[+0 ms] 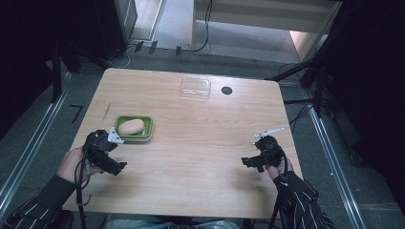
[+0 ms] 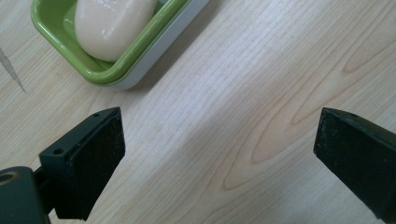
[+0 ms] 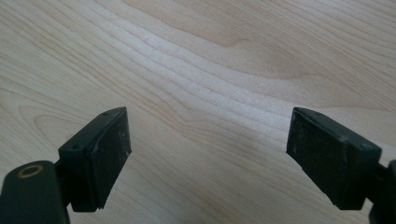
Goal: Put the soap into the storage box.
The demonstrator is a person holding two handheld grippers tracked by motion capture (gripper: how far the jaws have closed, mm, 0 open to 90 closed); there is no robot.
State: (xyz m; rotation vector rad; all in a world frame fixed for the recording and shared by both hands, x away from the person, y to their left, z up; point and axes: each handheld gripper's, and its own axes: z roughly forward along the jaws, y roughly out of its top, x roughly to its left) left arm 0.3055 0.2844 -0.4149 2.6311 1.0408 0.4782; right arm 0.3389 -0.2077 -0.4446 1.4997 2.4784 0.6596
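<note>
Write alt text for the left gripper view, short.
A pale oval soap bar lies in a green soap dish at the upper left of a light wooden table. The left tongs are wide open over bare wood just short of the dish, holding nothing.

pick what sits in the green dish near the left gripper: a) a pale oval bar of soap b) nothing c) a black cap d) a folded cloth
a: a pale oval bar of soap lies inside the green dish, as the left gripper view and the high view show, just ahead of the open left gripper.
</note>
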